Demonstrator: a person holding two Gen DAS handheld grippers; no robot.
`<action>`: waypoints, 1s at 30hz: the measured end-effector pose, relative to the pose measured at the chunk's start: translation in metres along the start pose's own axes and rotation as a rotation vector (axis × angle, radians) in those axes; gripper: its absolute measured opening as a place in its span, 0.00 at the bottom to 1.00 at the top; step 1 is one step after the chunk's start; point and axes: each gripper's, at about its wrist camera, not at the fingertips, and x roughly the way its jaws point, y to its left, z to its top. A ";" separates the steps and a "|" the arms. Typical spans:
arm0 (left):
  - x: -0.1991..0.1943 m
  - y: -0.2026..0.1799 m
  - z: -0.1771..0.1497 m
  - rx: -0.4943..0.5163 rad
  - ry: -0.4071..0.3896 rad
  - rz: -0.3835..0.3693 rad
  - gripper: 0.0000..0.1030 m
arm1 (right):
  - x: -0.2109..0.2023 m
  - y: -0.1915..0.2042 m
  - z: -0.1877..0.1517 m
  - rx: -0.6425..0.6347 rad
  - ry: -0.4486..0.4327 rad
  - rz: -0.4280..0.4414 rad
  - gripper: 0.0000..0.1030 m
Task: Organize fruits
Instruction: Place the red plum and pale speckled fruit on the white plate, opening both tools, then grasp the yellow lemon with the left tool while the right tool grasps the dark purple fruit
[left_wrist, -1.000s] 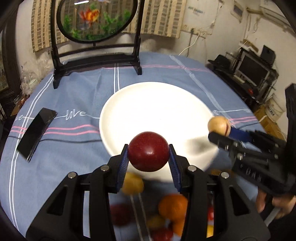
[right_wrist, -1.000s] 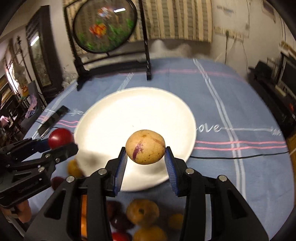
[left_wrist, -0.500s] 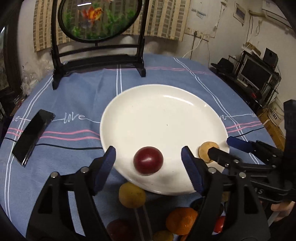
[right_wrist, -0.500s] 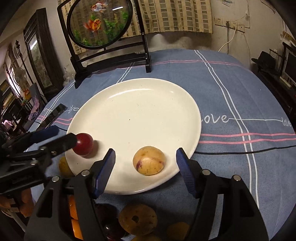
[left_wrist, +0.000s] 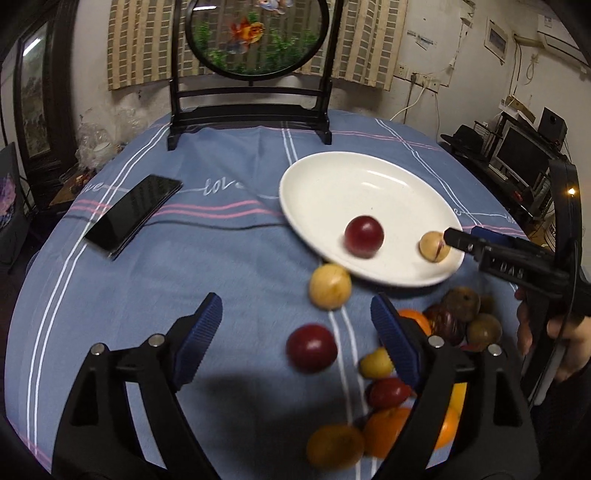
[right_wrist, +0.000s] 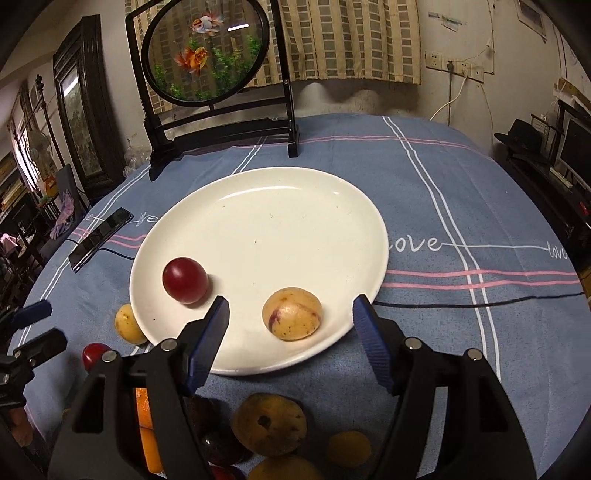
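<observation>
A white plate (left_wrist: 351, 184) (right_wrist: 277, 221) holds a dark red fruit (left_wrist: 364, 236) (right_wrist: 184, 280) and a yellow fruit with purple streaks (left_wrist: 434, 246) (right_wrist: 291, 314). My left gripper (left_wrist: 295, 306) (right_wrist: 44, 325) hangs over the blue cloth left of the plate. Its jaws are opening and grip nothing, with a loose red fruit (left_wrist: 312, 347) lying between them and a yellow fruit (left_wrist: 330, 286) just ahead. My right gripper (right_wrist: 291, 306) (left_wrist: 461, 234) stands open at the plate's near rim. The streaked fruit rests between its fingers, untouched.
A pile of orange, yellow and dark fruits (left_wrist: 454, 317) (right_wrist: 269, 424) lies on the cloth before the plate. A black phone (left_wrist: 135, 214) lies at the left and a framed fish screen (left_wrist: 251, 110) stands at the back. A black cable (right_wrist: 480, 299) crosses the cloth at the right.
Both grippers opened and let their fruits go onto the plate. My left gripper then drew back and to the left, off the plate and over the cloth. The right one stayed put.
</observation>
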 end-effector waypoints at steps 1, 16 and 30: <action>-0.004 0.000 -0.004 -0.001 0.000 0.000 0.83 | -0.002 -0.002 -0.004 0.010 0.005 -0.012 0.68; -0.048 -0.007 -0.055 0.031 0.002 -0.025 0.85 | -0.085 -0.022 -0.085 0.005 0.004 -0.036 0.68; -0.047 -0.020 -0.087 0.074 0.062 -0.021 0.85 | -0.108 -0.021 -0.131 -0.026 0.026 -0.064 0.91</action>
